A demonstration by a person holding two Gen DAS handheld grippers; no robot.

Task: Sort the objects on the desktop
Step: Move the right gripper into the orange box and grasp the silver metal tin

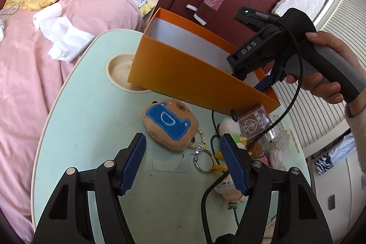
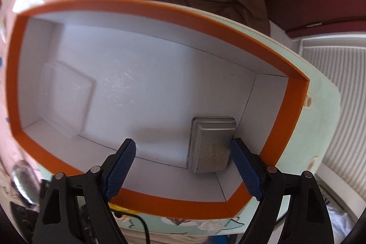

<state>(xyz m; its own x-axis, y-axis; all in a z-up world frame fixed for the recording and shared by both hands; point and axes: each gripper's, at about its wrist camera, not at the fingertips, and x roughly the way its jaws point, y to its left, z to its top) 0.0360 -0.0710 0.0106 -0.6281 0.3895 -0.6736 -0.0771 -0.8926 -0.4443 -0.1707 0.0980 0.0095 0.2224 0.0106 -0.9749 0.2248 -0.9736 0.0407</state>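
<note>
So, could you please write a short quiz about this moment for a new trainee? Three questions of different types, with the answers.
1. True or false: the right gripper is shut on the grey tin.
2. Multiple choice: where does the grey tin lie? A) on the table B) inside the orange box C) on the bed
3. Fill the blank: the brown plush pouch in front of the left gripper has a ____ patch.

Key: 1 false, it is open and empty; 2 B; 3 blue.
</note>
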